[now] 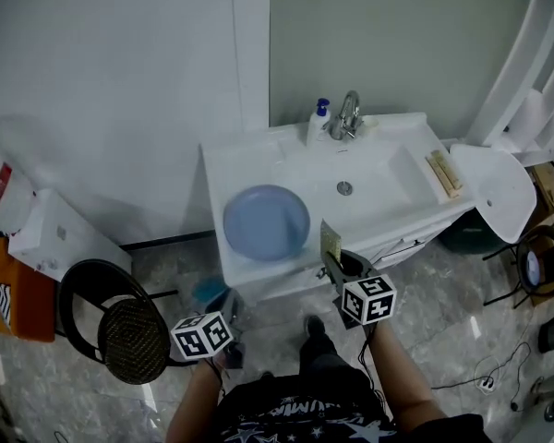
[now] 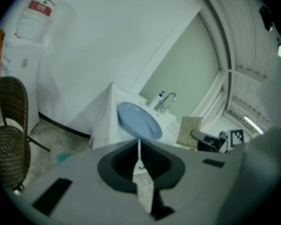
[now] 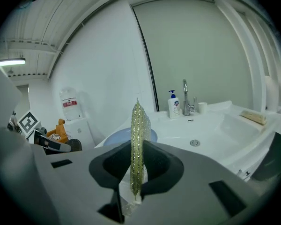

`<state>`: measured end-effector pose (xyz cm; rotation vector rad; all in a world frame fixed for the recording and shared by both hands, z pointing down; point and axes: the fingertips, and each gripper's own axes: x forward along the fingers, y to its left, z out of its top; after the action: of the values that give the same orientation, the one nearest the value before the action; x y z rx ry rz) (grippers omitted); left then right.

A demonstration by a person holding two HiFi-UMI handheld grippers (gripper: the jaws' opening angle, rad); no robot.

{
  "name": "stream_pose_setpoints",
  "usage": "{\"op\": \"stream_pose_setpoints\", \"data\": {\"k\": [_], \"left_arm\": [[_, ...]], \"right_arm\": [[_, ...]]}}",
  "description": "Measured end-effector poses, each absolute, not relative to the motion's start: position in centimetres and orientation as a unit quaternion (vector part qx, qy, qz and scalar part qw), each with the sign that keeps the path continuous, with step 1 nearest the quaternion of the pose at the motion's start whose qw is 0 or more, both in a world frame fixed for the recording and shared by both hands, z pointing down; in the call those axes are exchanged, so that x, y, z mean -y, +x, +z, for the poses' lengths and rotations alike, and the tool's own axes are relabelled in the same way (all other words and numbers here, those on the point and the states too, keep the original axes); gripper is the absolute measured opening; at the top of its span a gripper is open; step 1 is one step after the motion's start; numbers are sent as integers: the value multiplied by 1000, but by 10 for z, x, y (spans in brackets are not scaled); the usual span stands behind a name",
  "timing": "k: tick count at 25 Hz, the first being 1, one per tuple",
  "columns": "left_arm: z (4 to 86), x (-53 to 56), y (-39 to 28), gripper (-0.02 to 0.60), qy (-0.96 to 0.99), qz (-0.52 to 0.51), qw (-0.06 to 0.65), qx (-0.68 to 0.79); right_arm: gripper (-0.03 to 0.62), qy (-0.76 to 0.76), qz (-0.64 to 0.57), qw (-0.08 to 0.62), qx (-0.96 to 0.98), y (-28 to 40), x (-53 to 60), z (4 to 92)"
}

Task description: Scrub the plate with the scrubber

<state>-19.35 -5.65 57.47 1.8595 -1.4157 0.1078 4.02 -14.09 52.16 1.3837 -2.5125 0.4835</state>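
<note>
A round blue plate (image 1: 266,221) lies flat on the left shelf of the white sink (image 1: 388,155); it also shows in the left gripper view (image 2: 138,120) and as a blue rim (image 3: 117,137) behind the jaws in the right gripper view. My right gripper (image 1: 335,264) is shut on a flat gold-green scrubber (image 1: 330,242), held upright and edge-on (image 3: 138,139) just in front of the sink's edge, right of the plate. My left gripper (image 1: 229,305) hangs lower, below the counter and in front of the plate, shut with nothing in its jaws (image 2: 139,149).
A faucet (image 1: 349,113) and a soap bottle (image 1: 319,123) stand at the back of the basin. A wooden brush (image 1: 442,173) lies on the right ledge. A wicker chair (image 1: 125,330) and a white water dispenser (image 1: 51,233) stand at the left.
</note>
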Motion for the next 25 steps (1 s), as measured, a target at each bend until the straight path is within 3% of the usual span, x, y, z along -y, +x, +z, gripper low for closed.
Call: {"op": "stream_pose_setpoints", "data": {"k": [15, 16, 18, 19, 25], "left_arm": [[588, 136, -165, 21, 671, 63, 416, 610], [590, 138, -163, 29, 669, 65, 421, 609], [595, 142, -156, 153, 665, 69, 433, 605], [597, 145, -155, 177, 660, 70, 437, 607], [607, 159, -159, 202, 618, 63, 470, 627]], "right_arm": [[72, 398, 184, 119, 891, 57, 270, 529], [72, 393, 184, 119, 893, 57, 274, 530], [71, 384, 186, 120, 896, 58, 283, 531], [72, 381, 187, 120, 898, 58, 288, 532], [72, 360, 191, 122, 905, 62, 311, 536]]}}
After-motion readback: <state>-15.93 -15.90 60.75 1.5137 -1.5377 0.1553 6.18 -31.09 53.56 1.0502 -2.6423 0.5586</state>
